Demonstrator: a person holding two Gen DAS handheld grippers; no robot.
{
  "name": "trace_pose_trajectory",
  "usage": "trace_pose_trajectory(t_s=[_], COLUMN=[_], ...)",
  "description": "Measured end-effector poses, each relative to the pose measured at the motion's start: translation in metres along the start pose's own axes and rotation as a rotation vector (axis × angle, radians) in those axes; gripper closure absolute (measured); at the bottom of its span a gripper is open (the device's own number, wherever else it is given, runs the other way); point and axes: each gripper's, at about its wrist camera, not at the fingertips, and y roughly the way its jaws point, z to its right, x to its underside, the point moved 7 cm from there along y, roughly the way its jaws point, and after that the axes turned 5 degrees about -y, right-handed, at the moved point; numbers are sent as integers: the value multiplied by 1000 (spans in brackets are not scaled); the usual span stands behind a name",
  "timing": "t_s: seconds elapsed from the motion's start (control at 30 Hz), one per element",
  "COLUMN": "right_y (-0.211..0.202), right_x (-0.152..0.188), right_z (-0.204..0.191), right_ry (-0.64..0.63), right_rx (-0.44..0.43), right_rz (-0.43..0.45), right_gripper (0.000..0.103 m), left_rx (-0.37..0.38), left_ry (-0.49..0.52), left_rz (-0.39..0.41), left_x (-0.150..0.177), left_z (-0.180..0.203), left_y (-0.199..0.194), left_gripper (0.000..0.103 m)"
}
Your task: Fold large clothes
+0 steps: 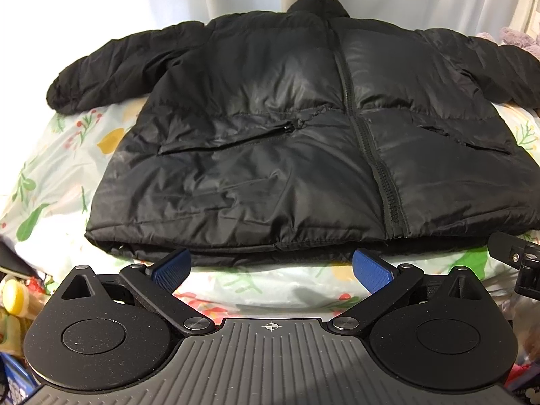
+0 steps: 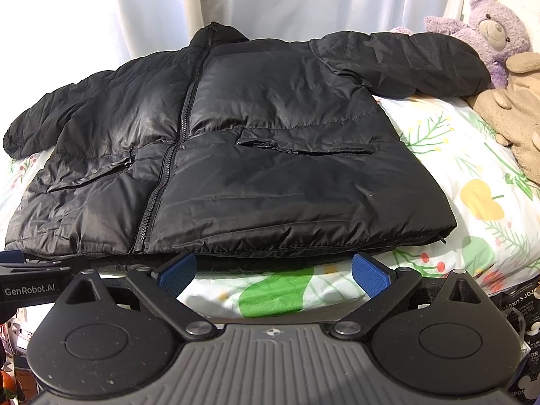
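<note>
One jacket, flat | two grippers, left, right | jaws wide

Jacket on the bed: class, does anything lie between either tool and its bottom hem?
Nothing visible does. The left tool and right tool are both open just short of the jacket hem, with only bare floral sheet between. The stuffed toys sit off by the far sleeve.

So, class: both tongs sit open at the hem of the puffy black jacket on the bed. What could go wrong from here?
1. The jacket looks slick and thick, so the right tongs or left tongs may pinch only the top layer.
2. Swinging the far sleeve inward could drag the purple teddy bear beside its cuff.
</note>
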Motion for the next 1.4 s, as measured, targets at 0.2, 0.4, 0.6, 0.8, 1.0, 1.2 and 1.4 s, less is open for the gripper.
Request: trace_pose_trajectory(t_s=[0.2, 0.4, 0.6, 0.8, 1.0, 1.2, 1.4], right_y=[1, 3, 3, 0, 2, -12, -5], right_x=[0, 0, -1, -1, 2, -19, -68], right_z=[0, -1, 2, 11, 13, 47, 137], right_ry=[3, 5, 17, 65, 119, 301, 433], right_rx=[-9, -14, -23, -43, -197, -344, -235], right_rz=[-5, -5, 18, 102, 134, 269, 452], right_gripper=[4, 4, 4, 4, 4, 4, 4], left_rx=[1, -3, 1, 2, 20, 168, 345], left_ry=[-2, -2, -7, -10, -21, -109, -133], left_rz=[-12, -21, -27, -36, -50, 55, 201], left_x=[0, -1, -1, -1, -1, -32, -101], left_z=[1, 2, 1, 0, -1, -2, 28], left_y=[3, 5, 7, 10, 16, -1, -17], left_gripper=[0, 0, 0, 0, 0, 0, 0])
